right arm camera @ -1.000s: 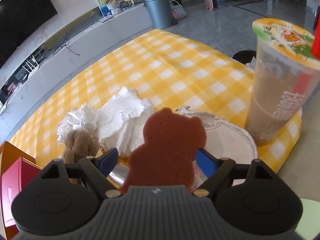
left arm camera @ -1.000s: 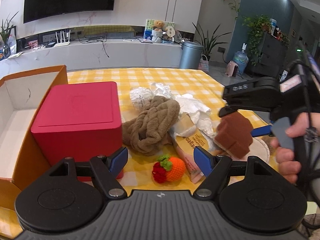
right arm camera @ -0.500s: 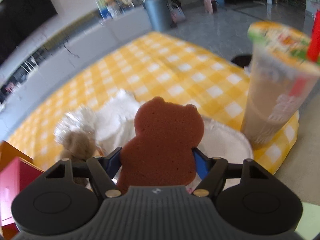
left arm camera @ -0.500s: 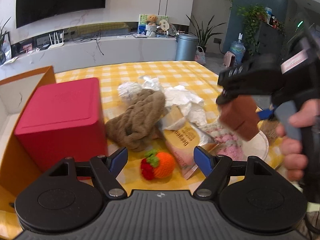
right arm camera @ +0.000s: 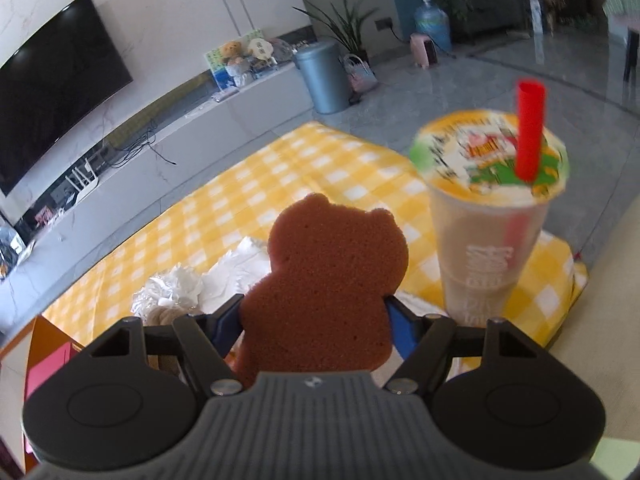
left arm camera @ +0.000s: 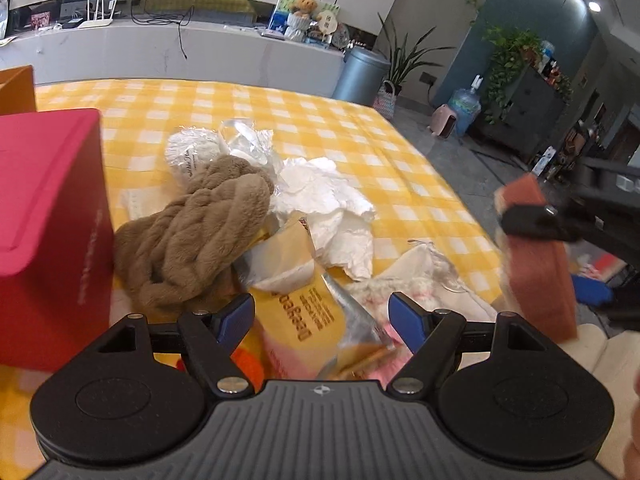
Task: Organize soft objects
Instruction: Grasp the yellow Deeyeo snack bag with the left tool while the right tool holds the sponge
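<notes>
On the left of the left wrist view, a red box (left arm camera: 48, 216) is standing on the yellow checked tablecloth (left arm camera: 320, 128), and a brown plush scarf (left arm camera: 192, 236) is lying in a heap just beside it. The left gripper (left arm camera: 322, 318) is hovering with its blue pads standing wide apart and gripping nothing; a yellow printed packet (left arm camera: 308, 316) is lying on the cloth below the gap between them. Further back, crumpled white paper (left arm camera: 328, 200) is lying next to the scarf.

At the right edge, the right gripper (right arm camera: 314, 318) is holding the brown bear-shaped sponge (right arm camera: 324, 292) off the table. Its jaws have just been closing, and the blue pads are now pressing on the sponge's two sides near its lower half, while the bear's head and ears are sticking up beyond the fingertips. To the right of the sponge, a sealed milk tea cup (right arm camera: 492, 232) with a red straw (right arm camera: 530, 132) is standing near the table's edge.
</notes>
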`<state>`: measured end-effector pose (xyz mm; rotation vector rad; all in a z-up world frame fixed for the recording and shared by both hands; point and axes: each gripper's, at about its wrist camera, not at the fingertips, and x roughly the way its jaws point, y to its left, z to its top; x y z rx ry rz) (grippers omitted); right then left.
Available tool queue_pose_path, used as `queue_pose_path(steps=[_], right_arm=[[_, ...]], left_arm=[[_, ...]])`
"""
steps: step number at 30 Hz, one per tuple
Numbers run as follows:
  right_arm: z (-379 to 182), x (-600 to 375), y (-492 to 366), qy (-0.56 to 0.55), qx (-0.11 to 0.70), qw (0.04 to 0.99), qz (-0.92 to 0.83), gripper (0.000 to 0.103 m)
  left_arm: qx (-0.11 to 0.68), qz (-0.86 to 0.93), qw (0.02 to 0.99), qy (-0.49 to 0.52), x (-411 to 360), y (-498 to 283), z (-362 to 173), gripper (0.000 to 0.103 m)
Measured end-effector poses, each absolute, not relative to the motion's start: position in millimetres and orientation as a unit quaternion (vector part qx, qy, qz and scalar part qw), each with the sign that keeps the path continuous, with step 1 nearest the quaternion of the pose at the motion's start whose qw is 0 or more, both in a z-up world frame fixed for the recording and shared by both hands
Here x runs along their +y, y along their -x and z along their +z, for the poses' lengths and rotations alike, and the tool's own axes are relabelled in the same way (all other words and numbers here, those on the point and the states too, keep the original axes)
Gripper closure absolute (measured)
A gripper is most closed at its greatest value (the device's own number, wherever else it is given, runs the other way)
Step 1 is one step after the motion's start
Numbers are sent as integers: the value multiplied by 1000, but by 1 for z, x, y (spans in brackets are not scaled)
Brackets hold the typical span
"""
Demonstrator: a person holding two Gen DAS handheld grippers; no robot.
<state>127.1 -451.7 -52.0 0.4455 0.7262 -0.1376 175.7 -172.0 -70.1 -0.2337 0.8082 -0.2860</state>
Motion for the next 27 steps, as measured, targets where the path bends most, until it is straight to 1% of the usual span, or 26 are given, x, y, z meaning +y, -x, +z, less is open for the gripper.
queue_pose_path(steps=[2, 4, 6, 10, 11, 19, 20, 21, 22, 24, 27], right_arm=[[-55, -453, -129, -215, 358, 906, -68, 31], [-57, -451, -130, -212, 360, 906, -67, 31], [-56, -446, -132, -213, 360, 906, -60, 31], [-54, -436, -135, -203, 358, 911, -37, 31], [-54, -434, -135, -201, 358, 911, -35, 31], [-58, -434, -136, -202, 364, 908, -40, 31], [-57, -435, -136, -203, 364, 908, -41, 31], [-57, -436, -137, -205, 365, 907, -41, 31], [-57, -436, -137, -206, 365, 907, -41, 31], [-57, -436, -137, -205, 366, 907, -41, 31], [-58, -436, -138, -200, 369, 907, -43, 31]], left_arm=[[396, -121, 905, 100, -179, -184, -75, 14], [408, -99, 905, 76, -187, -190, -80, 12], [403, -96, 908, 60, -191, -189, -84, 10], [430, -77, 897, 74, -195, -194, -93, 9], [432, -71, 896, 80, -194, -196, -95, 7], [418, -79, 901, 79, -193, -196, -98, 8], [422, -81, 899, 84, -191, -197, -98, 11], [423, -82, 898, 89, -190, -197, -97, 17], [426, -81, 897, 88, -190, -198, -97, 19], [431, -85, 894, 86, -191, -198, -97, 32], [428, -88, 895, 86, -192, -195, -96, 39]])
